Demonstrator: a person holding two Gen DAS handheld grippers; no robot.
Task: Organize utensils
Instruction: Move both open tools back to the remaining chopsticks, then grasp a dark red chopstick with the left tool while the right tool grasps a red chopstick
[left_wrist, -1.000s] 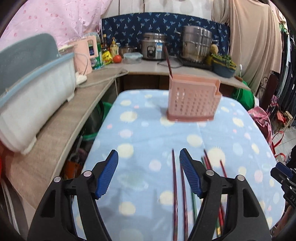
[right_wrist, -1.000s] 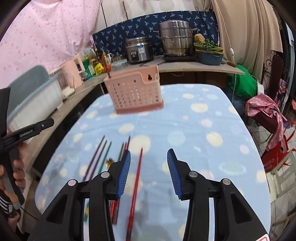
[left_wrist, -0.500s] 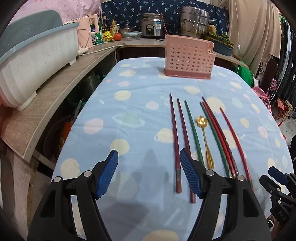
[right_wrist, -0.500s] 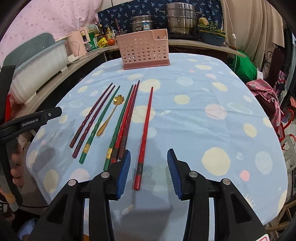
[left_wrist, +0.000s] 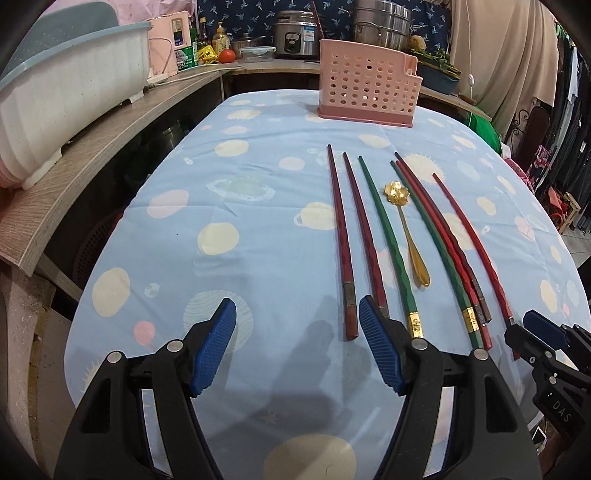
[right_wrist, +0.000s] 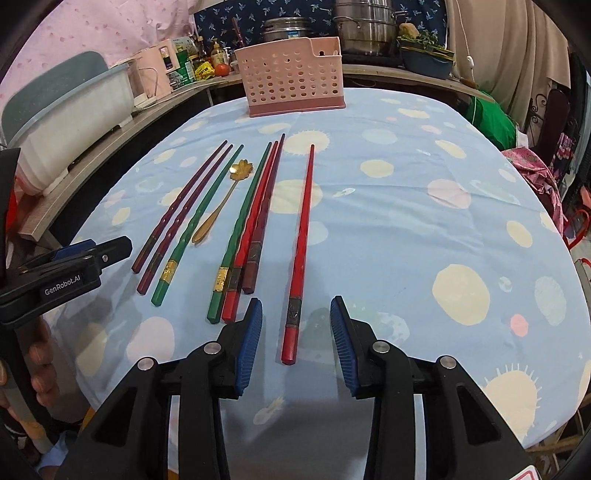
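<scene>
Left wrist view shows the left gripper (left_wrist: 297, 345) low over the near edge of the counter (left_wrist: 258, 221), which is covered by a pale blue cloth with cream spots; its blue fingers (left_wrist: 214, 347) are spread wide with nothing between them but the butt end of a dark red chopstick (left_wrist: 341, 240), which neither pad touches. Beside it lie a second dark red chopstick (left_wrist: 364, 229), a green chopstick (left_wrist: 388, 236), a gold spoon (left_wrist: 406, 229) with a flower-shaped bowl, a close bundle of one green and two red chopsticks (left_wrist: 439, 236), and, apart on the right, a single bright red chopstick (left_wrist: 472, 243). All point toward the pink perforated utensil holder (left_wrist: 367, 88), which stands upright at the far end of the counter, well apart from the utensils. Right wrist view has the right gripper (right_wrist: 296, 343) straddling the butt end of that bright red chopstick (right_wrist: 301, 236); its jaws have just been closing, yet the fingers (right_wrist: 251, 343) stand clear of the stick on both sides. A hand (right_wrist: 40, 365) holding the left gripper appears at that view's left edge.
</scene>
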